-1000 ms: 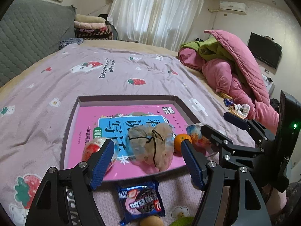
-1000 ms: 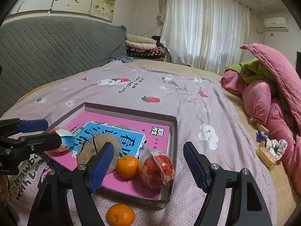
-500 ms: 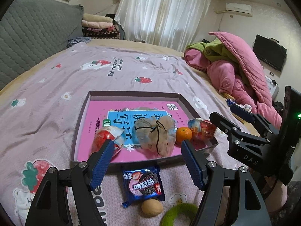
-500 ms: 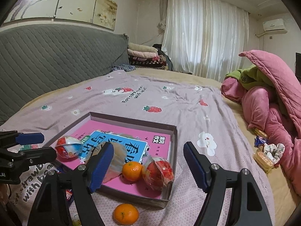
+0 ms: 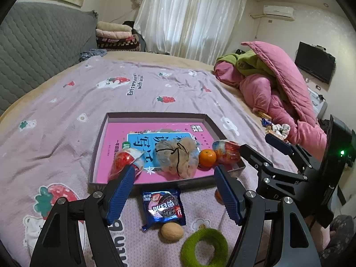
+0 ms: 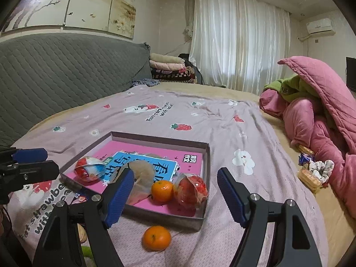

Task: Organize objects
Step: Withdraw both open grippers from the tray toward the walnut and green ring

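Note:
A shallow box [image 5: 155, 116] [image 6: 160, 138] lies on the bed with a pink book [image 5: 155, 131] in it. On the book rest two wrapped red apples [image 5: 124, 161] [image 5: 227, 149], a mesh pouch [image 5: 176, 155] and an orange [image 5: 207, 157]. In front of the box lie a blue snack packet [image 5: 163, 205], a walnut [image 5: 172, 231], a green ring [image 5: 204, 248] and a second orange [image 6: 156, 238]. My left gripper [image 5: 174, 197] is open and empty above the packet. My right gripper [image 6: 175, 197] is open and empty above the box's near corner.
A pile of pink and green quilts [image 5: 278, 84] fills the right side of the bed. Small snacks and a scrunchie [image 6: 316, 171] lie beside it. A grey headboard [image 6: 55, 77] runs along the left. Folded blankets [image 5: 115, 35] are stacked at the far end.
Both grippers have drawn back and risen from the box. The packet, walnut, green ring and loose orange have come further into view. Nothing was grasped.

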Tool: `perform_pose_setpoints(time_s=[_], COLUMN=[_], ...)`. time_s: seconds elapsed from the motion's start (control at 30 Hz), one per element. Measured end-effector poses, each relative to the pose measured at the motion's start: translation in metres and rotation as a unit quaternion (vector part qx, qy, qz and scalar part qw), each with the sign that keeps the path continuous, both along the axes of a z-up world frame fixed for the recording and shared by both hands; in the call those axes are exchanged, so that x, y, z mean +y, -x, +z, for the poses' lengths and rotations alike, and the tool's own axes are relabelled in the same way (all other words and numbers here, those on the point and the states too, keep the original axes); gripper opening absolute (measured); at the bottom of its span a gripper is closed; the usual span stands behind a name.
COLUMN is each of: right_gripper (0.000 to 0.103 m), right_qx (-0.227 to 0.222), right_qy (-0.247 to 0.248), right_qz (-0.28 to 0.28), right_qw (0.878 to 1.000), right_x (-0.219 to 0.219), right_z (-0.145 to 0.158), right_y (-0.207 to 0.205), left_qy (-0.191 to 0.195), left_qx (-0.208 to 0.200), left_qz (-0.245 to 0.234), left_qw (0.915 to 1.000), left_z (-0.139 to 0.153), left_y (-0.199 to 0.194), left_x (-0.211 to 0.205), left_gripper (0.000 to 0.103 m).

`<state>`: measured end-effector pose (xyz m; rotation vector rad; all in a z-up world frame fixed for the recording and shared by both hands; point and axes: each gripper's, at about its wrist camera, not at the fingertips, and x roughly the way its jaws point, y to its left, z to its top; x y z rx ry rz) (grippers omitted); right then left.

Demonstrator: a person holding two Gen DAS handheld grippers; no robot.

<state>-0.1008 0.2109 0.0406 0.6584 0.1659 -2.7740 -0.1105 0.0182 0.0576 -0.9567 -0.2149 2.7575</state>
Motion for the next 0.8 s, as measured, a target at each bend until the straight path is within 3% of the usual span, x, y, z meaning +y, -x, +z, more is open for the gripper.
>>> perform_pose_setpoints(time_s=[0.4,0.8], right_gripper=[0.08,0.08], right_qx=[0.008,0.023], right_qy=[0.018,0.019], right_qz=[-0.003,0.004], right_qw=[1.0,1.0], right_x=[0.006,0.002], right_z=[0.003,0.002], right_y=[-0.031,-0.062], left_qy=[0.034,0.033], left_qx=[0.019,0.017], left_qz=[0.015,0.014], left_qw=[0.9991,0.9992], left_z=[0.002,0.003], left_y=[-0.019,-0.031], left_x=[0.006,0.004], left_gripper=[0.076,0.076])
